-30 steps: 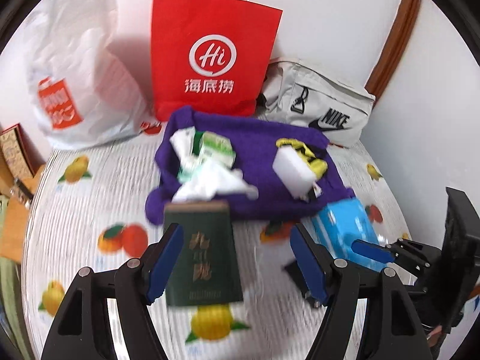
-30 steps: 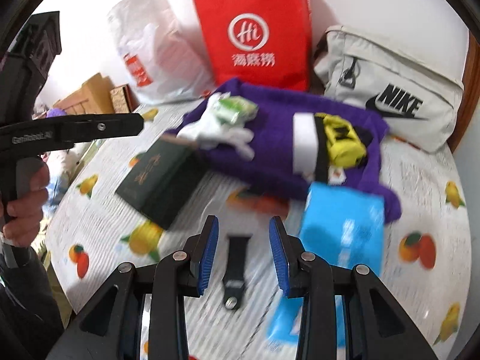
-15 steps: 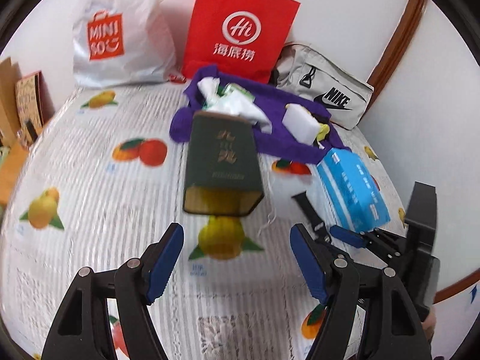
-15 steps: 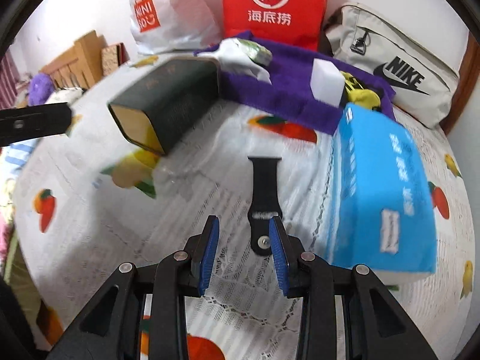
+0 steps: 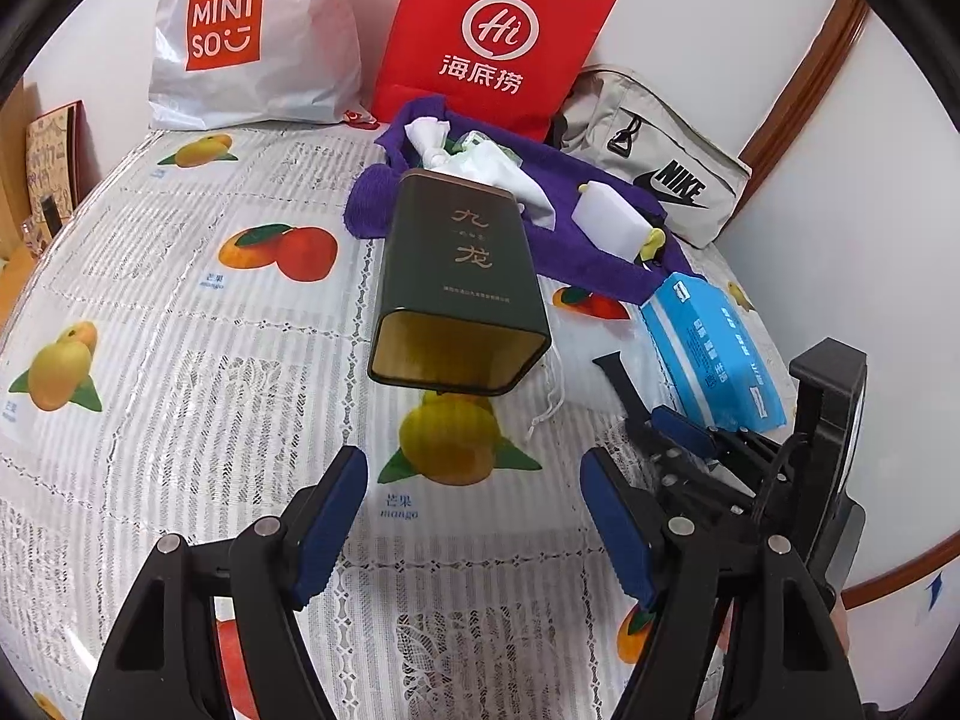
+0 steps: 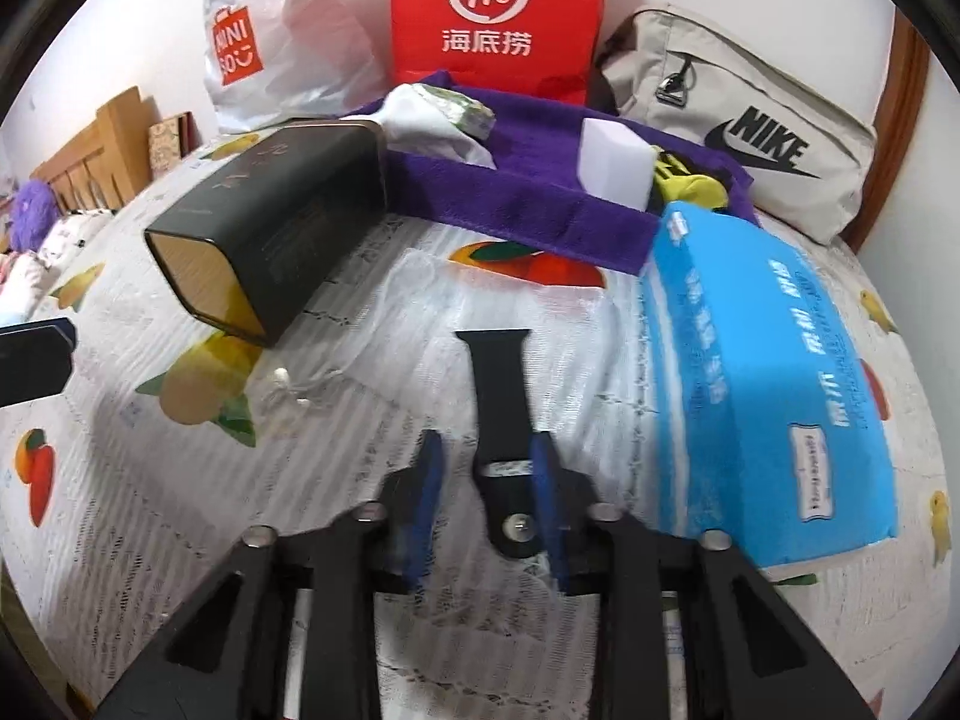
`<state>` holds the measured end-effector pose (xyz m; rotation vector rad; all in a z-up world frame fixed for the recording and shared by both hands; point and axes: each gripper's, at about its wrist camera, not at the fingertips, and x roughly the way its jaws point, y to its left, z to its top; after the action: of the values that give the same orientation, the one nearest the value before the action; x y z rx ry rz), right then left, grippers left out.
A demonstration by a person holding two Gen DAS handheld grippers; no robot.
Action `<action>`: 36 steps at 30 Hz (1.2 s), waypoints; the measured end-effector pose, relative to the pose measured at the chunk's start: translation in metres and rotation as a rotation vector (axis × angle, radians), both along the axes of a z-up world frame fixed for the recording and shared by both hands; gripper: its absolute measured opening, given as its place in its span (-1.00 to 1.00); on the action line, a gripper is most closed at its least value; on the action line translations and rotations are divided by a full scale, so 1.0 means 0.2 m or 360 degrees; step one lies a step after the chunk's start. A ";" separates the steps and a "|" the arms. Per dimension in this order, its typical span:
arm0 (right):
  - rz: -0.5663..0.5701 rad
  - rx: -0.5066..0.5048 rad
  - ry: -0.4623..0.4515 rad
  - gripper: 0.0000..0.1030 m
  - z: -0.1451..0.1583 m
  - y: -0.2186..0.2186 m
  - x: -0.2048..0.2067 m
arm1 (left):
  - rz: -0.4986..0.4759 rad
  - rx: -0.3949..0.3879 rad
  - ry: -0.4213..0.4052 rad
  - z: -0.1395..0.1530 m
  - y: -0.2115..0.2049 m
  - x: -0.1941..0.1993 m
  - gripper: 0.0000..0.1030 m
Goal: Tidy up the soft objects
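Note:
A black watch strap point(image 6: 498, 396) lies flat on the fruit-print tablecloth point(image 5: 180, 360). My right gripper point(image 6: 485, 441) is low over its near end with the strap between its jaws, which are closing. The right pad is at the strap's edge and the left pad still stands off it. A blue tissue pack point(image 6: 762, 360) lies just to the right. Behind it a purple towel point(image 6: 522, 180) carries a white sponge block point(image 6: 615, 165) and a crumpled white bag point(image 5: 480, 162). My left gripper point(image 5: 473, 462) hangs open and empty in front of a dark green tin point(image 5: 459, 276).
A red paper bag point(image 5: 492, 36), a white Miniso bag point(image 5: 252, 36) and a grey Nike bag point(image 5: 654, 168) line the back wall. A clear drawstring pouch point(image 6: 420, 300) lies beside the tin. Wooden items point(image 6: 90, 156) stand at the left edge.
Both grippers have come down closer to the table. The right one has dropped over the strap's near end and its jaws have narrowed around it.

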<state>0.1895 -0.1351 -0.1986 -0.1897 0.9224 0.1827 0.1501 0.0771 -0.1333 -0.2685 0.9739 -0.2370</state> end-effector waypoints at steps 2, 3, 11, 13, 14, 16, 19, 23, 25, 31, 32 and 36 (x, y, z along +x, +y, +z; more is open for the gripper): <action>0.0012 0.0039 0.0017 -0.64 0.00 -0.02 0.00 | -0.0004 -0.0012 0.0005 -0.01 0.00 0.00 0.39; 0.0015 0.0053 0.0025 -0.66 0.01 -0.03 -0.01 | -0.0005 -0.0020 0.0010 -0.01 0.00 0.00 0.39; 0.0036 0.0173 0.0086 -0.76 0.03 -0.11 -0.08 | 0.0012 0.0001 0.0021 -0.02 0.00 -0.02 0.39; 0.0047 0.0201 0.0083 -0.75 0.04 -0.11 -0.08 | 0.0014 -0.0004 0.0026 -0.03 0.01 -0.02 0.39; 0.0052 0.0212 0.0075 -0.75 0.05 -0.11 -0.09 | 0.0012 -0.0006 0.0028 -0.03 0.01 -0.02 0.39; 0.0062 0.0201 0.0026 -0.74 0.06 -0.09 -0.12 | 0.0013 -0.0005 0.0021 -0.02 0.01 -0.03 0.39; 0.0060 0.0131 -0.0005 -0.59 0.06 -0.06 -0.12 | 0.0009 -0.0018 0.0023 -0.03 0.01 -0.03 0.39; 0.0002 0.0095 -0.0027 -0.57 0.03 -0.04 -0.07 | 0.0001 -0.0021 0.0034 -0.05 0.01 -0.03 0.39; -0.0013 0.0080 -0.0023 -0.42 0.02 -0.02 -0.04 | 0.0013 -0.0030 0.0037 -0.05 0.02 -0.02 0.39; -0.0030 0.0112 0.0038 -0.23 -0.01 -0.01 0.02 | 0.0056 -0.0070 0.0051 -0.08 0.10 -0.01 0.39; -0.0027 0.0122 0.0049 -0.30 -0.01 -0.02 0.02 | 0.0060 -0.0074 0.0051 -0.08 0.11 -0.01 0.39; -0.0011 0.0149 0.0083 -0.54 0.00 -0.06 0.00 | 0.0056 -0.0091 0.0061 -0.09 0.11 0.00 0.39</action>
<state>0.1902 -0.1465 -0.1976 -0.0953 0.9639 0.2250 0.1498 0.0982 -0.1523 -0.3433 1.0002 -0.2289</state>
